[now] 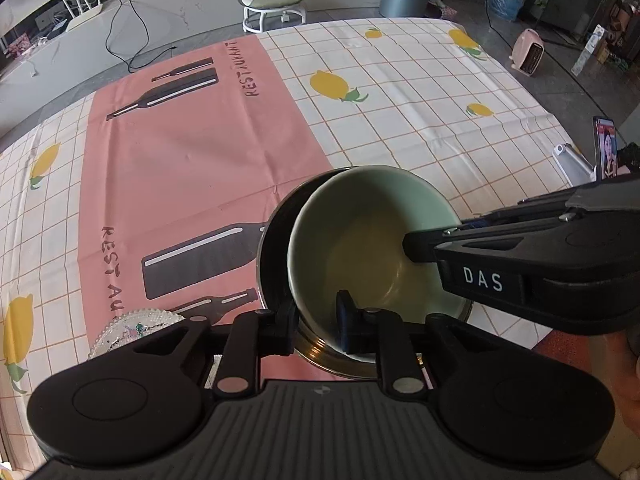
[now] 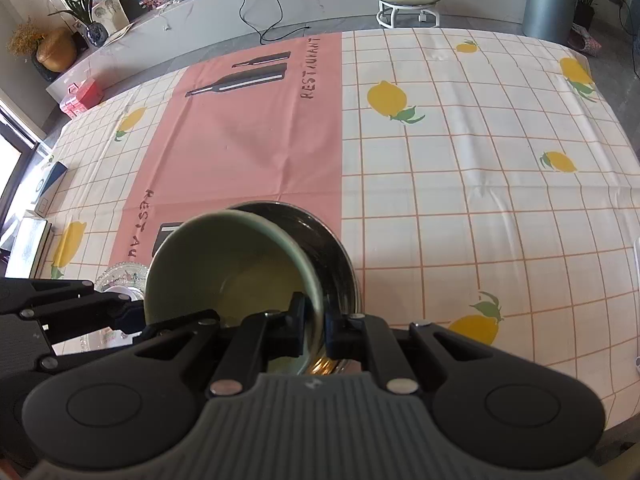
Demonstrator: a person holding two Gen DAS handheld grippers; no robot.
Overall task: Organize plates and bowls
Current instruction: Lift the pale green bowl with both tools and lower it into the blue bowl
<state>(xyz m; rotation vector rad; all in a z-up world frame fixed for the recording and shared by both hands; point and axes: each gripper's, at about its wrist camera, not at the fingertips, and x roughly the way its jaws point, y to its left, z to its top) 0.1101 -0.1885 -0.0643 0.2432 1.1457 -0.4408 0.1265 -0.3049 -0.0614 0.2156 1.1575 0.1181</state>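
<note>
A pale green bowl (image 1: 372,240) sits tilted inside a dark metal bowl (image 1: 276,248) on the pink part of the tablecloth. My left gripper (image 1: 316,326) straddles the near rims of both bowls, one finger outside the metal bowl and one inside the green bowl. My right gripper (image 2: 314,326) is shut on the green bowl's rim (image 2: 240,264), with the metal bowl (image 2: 328,248) behind it. The right gripper also shows in the left wrist view (image 1: 424,248), reaching in from the right. A clear glass plate (image 1: 132,330) lies to the left.
The table has a lemon-check cloth (image 2: 480,184) with a pink runner (image 1: 192,160). A phone on a white stand (image 1: 604,152) is at the right edge. A stool (image 2: 408,0) and a grey bin (image 2: 550,0) stand beyond the table's far edge.
</note>
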